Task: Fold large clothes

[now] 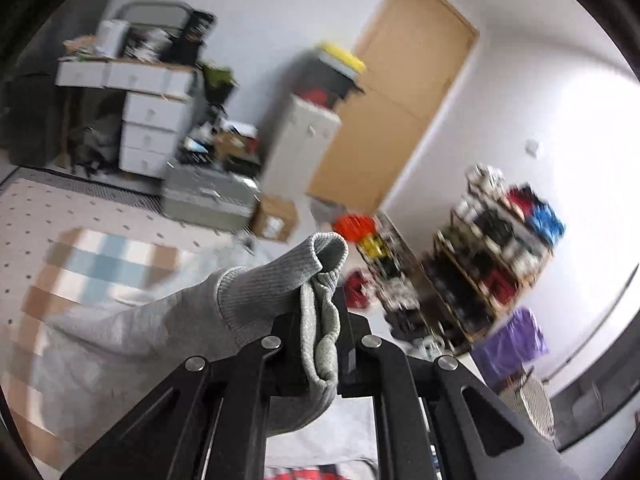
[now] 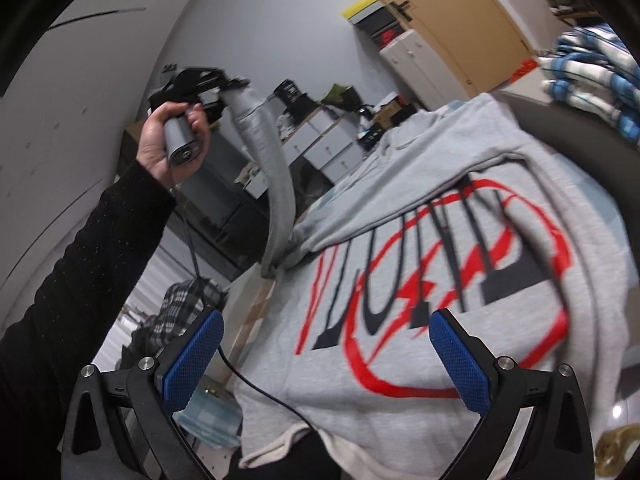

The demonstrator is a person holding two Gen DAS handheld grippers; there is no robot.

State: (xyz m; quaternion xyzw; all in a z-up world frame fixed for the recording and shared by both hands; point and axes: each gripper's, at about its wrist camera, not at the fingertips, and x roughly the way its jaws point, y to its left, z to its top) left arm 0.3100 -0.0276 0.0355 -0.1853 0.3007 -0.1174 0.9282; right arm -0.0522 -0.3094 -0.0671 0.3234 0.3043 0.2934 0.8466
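Left wrist view shows my left gripper (image 1: 320, 320) clenched on the ribbed cuff (image 1: 316, 264) of the grey sweatshirt (image 2: 420, 280), whose body lies spread on the bed; my right gripper (image 2: 324, 356) hangs released above it. Soft, floppy cloth, best taken at cuffs and hems

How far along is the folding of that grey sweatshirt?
Early on. Done: the sweatshirt lies spread flat, print side up. In hand: the left tongs are shut on the ribbed cuff and hold that sleeve up off the body. The right tongs hover open over the print, holding nothing. Left: no fold is visible yet, so both sleeves and the body remain.
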